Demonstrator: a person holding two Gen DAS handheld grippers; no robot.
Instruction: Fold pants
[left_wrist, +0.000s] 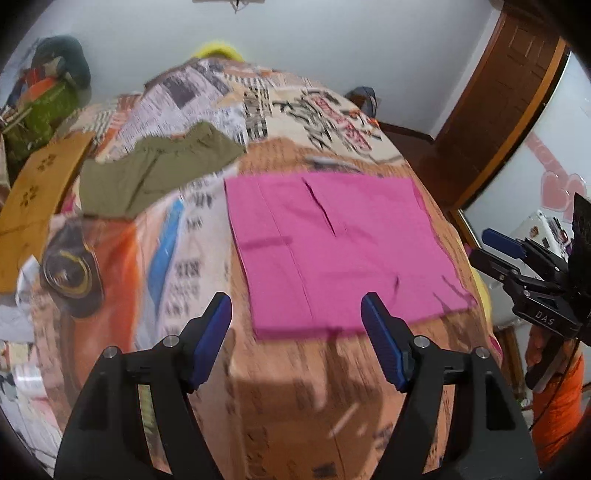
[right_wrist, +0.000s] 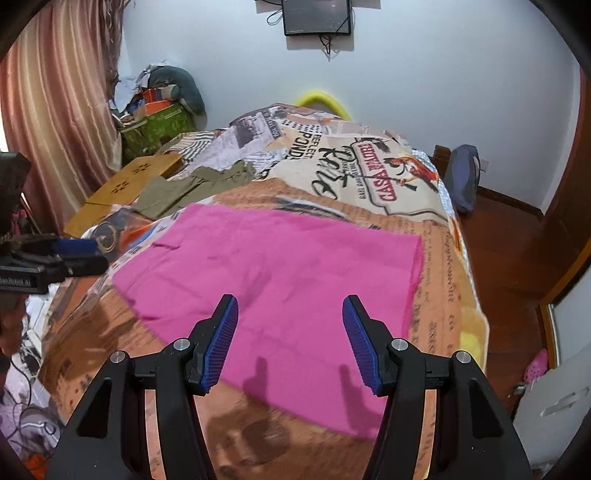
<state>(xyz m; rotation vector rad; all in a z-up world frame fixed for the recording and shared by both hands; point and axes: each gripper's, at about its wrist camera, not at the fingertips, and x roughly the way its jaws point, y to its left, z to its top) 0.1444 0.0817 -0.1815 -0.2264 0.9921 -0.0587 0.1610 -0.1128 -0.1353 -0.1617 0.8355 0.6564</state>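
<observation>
Pink pants (left_wrist: 332, 251) lie folded into a flat rectangle on the bed's patterned cover (left_wrist: 295, 387); they also show in the right wrist view (right_wrist: 288, 295). My left gripper (left_wrist: 297, 317) is open and empty, above the near left edge of the pink pants. My right gripper (right_wrist: 290, 321) is open and empty, hovering over the near part of the pink pants. The right gripper also shows in the left wrist view (left_wrist: 517, 254), off the bed's right side. The left gripper shows at the left edge of the right wrist view (right_wrist: 70, 254).
Olive-green pants (left_wrist: 155, 173) lie crumpled at the far left of the bed, also in the right wrist view (right_wrist: 192, 188). A yellow wooden board (right_wrist: 125, 188) and piled bags (right_wrist: 159, 122) stand left of the bed. A dark bag (right_wrist: 463, 177) sits on the floor right.
</observation>
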